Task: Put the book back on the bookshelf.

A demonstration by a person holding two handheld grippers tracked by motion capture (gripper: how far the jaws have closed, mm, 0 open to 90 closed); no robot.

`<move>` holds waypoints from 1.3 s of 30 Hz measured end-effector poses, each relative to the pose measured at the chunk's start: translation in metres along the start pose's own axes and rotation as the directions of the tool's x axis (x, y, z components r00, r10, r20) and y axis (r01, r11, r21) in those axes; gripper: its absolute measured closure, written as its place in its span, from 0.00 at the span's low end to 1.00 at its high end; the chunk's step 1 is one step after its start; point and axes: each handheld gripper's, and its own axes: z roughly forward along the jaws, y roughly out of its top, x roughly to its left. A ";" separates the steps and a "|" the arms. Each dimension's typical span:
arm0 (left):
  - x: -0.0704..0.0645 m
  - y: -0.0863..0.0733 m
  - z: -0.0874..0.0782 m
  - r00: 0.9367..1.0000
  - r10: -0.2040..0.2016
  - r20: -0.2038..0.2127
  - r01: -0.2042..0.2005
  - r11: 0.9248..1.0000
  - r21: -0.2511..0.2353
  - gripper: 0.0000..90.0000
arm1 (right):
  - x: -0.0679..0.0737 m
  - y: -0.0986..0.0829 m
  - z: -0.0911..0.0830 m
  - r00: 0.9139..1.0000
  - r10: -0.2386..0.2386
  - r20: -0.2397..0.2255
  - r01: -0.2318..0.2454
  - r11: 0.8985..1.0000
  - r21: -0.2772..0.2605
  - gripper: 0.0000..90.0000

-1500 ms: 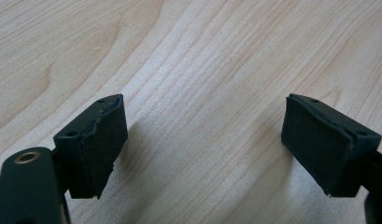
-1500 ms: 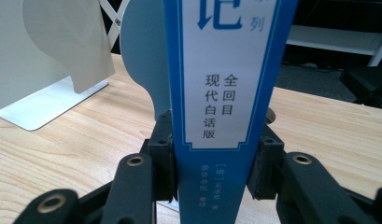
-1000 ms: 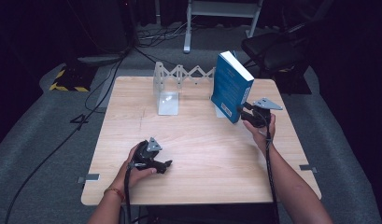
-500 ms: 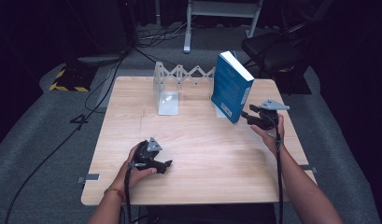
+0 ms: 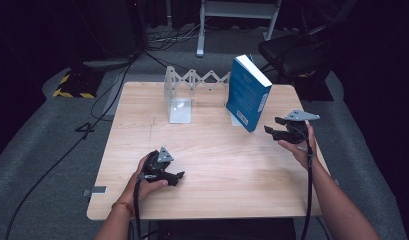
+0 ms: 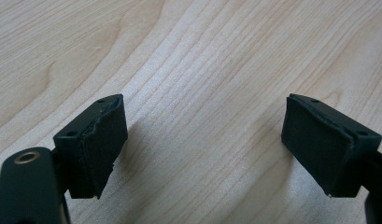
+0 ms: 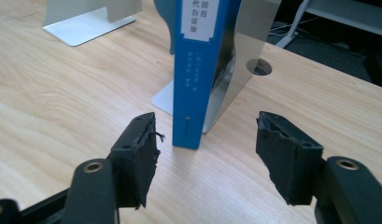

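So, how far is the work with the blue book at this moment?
Done, it seems: the book stands upright on the table, leaning on a metal bookend. In hand: the right gripper is open and near the book, not touching it; in its own view the book's spine sits beyond the gap between its fingers. The left gripper rests open on the table. What is left, I cannot tell.

Table (image 5: pixel 207 165) brightly lit, surroundings dark; soft shadows, slight blur.

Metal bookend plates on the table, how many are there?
2. One bookend plate stands at the rack's left end, with no book against it. The other bookend plate stands at the right end, behind the upright blue book that leans on it.
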 end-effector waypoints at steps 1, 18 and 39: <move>0.000 0.000 0.000 1.000 0.000 0.000 0.000 1.000 0.000 0.17 | 0.002 0.000 -0.004 1.000 -0.012 -0.004 0.012 1.000 0.009 0.42; 0.000 0.000 0.000 1.000 -0.002 -0.003 0.002 1.000 0.000 0.16 | 0.024 -0.017 -0.033 0.987 -0.140 -0.073 0.148 0.983 0.112 0.32; -0.001 0.000 0.000 1.000 -0.004 -0.003 0.004 1.000 0.002 0.16 | 0.018 -0.093 -0.073 0.986 -0.150 -0.075 0.161 0.970 0.183 0.32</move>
